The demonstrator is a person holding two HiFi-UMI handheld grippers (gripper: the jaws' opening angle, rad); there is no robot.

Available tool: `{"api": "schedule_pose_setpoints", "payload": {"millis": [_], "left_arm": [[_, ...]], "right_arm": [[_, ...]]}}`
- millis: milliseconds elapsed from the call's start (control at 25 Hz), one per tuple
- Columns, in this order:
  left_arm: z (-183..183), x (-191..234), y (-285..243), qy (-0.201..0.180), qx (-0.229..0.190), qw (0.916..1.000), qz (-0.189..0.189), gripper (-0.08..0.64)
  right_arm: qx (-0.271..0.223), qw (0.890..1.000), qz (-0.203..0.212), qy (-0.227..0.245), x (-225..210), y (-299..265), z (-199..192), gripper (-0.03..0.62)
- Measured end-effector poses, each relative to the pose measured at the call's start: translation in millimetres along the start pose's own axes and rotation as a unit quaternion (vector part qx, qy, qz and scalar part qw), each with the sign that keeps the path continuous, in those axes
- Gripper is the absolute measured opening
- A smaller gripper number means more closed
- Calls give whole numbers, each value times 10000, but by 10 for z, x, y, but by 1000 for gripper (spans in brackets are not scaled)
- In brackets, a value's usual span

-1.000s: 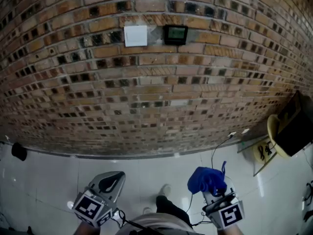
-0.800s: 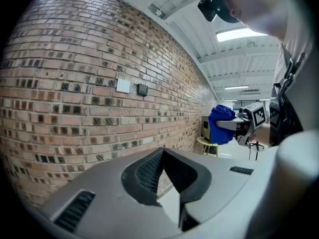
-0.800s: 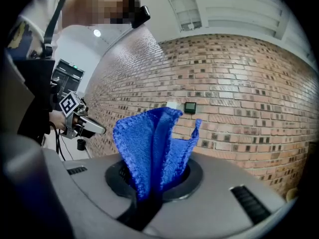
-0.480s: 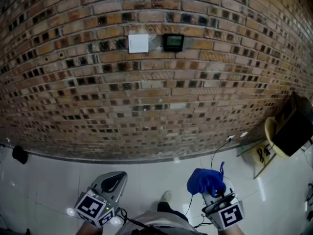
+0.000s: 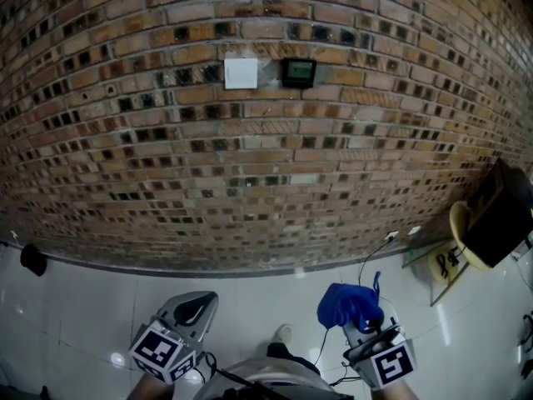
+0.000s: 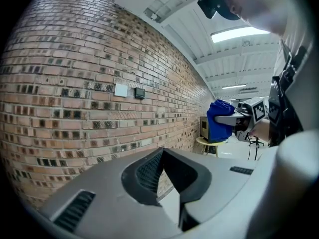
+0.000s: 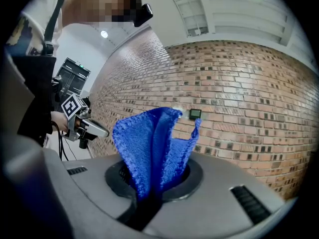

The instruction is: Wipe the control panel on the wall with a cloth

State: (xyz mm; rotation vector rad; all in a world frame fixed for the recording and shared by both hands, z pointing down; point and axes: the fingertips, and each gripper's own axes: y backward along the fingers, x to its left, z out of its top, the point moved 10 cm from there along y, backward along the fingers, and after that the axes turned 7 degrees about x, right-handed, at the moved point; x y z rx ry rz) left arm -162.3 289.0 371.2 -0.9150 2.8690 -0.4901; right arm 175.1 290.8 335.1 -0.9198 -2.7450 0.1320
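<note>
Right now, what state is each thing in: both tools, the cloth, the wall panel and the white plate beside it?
Left tool: shut, empty, held low.
Right tool: shut on the cloth, held low.
Cloth: bunched, standing up from the jaws, clear of the wall.
Control panel: on the wall, screen dark, nothing touching it.
White plate: on the wall left of the panel, nothing touching it.

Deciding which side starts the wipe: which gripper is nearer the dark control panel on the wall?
Right, narrowly. The right gripper, shut on the blue cloth, sits low, below and slightly right of the control panel; the left gripper is low, farther off to the left.
</note>
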Motion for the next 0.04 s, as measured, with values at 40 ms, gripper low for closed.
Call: {"api": "schedule_pose_setpoints", "payload": {"millis": [40], "left_arm": [[-9, 1, 8, -3, -2, 10000, -10, 4]], "right_arm": [[-7, 10000, -8, 19, 13, 4, 11, 86]]}}
